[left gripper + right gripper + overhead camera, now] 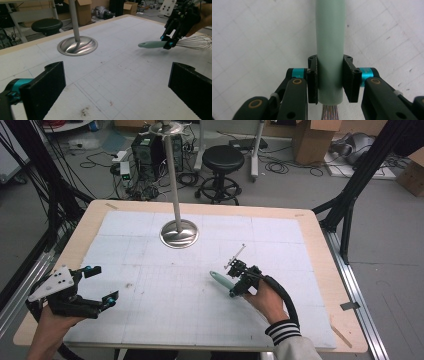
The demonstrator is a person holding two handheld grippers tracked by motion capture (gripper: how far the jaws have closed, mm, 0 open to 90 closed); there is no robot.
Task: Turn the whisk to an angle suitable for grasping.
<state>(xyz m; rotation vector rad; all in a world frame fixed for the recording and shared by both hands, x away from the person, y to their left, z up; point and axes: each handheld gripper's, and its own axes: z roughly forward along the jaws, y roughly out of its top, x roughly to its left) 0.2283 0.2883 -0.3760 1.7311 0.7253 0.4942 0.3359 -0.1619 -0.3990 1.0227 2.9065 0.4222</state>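
Scene: A person sat at a bench (320, 270) covered with a white gridded mat (150, 310), holding a claw in each hand.
Whisk: A whisk (175, 44) with a pale green handle (329, 37) and wire loops (197, 42) was on the person's right half of the bench, held just above the mat or barely off it; I could not tell whether it touched.
Right claw: The right claw (239, 281) was clamped on the whisk, its two black pads pressing the handle from either side, close to the end where the wires begin.
Left claw: The left claw (100, 285) hovered with its jaws spread wide and nothing between them, low over the person's left side of the bench.
Which hand is nearer: The right hand had the whisk; the left claw was well apart from it.
Long axis: The whisk lay nearly level. Its handle ran straight out ahead of the right claw, in line with that claw's view.
Pointing: The free handle tip pointed toward the middle of the bench and the person's left, and the wires pointed back toward the right hand (267, 300).
Stand: A metal pole on a round shiny base (179, 233) stood at the far middle of the mat, well apart from the whisk.
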